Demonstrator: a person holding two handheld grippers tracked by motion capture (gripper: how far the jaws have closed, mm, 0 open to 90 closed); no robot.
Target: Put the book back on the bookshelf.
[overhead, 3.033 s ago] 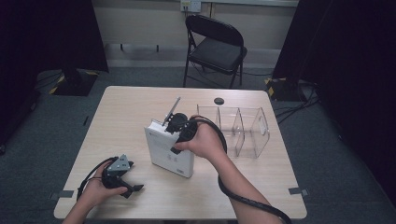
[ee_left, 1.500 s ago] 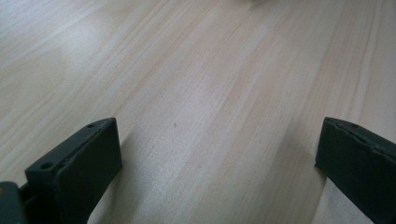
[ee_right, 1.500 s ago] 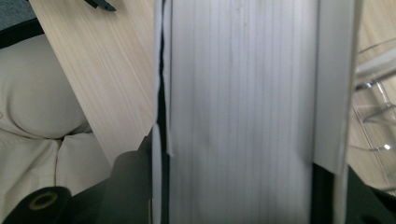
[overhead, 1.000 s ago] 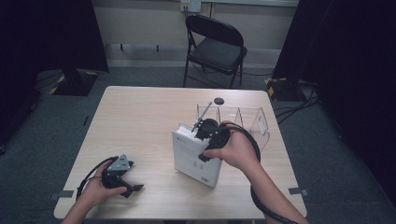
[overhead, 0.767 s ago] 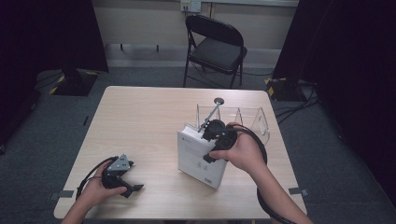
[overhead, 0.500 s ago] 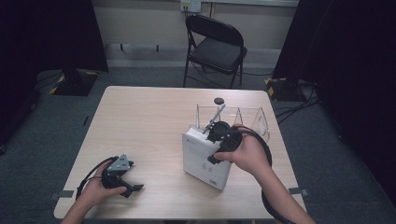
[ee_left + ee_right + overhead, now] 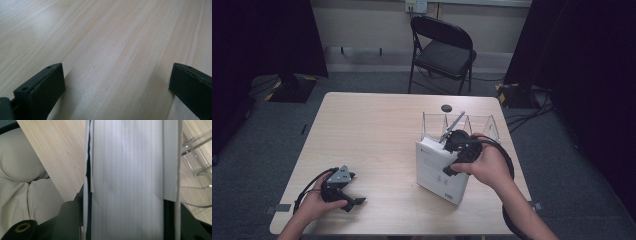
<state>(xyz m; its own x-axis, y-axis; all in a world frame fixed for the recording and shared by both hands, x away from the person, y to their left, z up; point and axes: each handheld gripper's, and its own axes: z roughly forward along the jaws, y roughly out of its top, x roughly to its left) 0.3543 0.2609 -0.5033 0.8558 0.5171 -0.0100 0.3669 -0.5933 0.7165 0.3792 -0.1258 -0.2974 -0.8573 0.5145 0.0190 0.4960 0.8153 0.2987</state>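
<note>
A thick white book (image 7: 439,172) stands upright on the wooden table (image 7: 377,130), right of centre. My right gripper (image 7: 451,156) is shut on its top edge, and in the right gripper view the book's page block (image 7: 127,177) runs up between the two black jaws. Just behind the book stands a clear plastic organizer (image 7: 479,127) with dividers, its edge visible as clear plastic (image 7: 197,157) at the right. My left gripper (image 7: 354,202) rests near the front left corner of the table. Its jaws stand wide open over bare wood (image 7: 112,62).
A small black disc (image 7: 446,108) lies on the table behind the organizer. A black folding chair (image 7: 442,50) stands beyond the far edge. Cables run on the floor to the right. The person's lap in light trousers (image 7: 27,185) shows below the table edge.
My right gripper has carried the upright book from the table's centre rightward, up to the clear organizer. The left gripper has stayed where it was.
</note>
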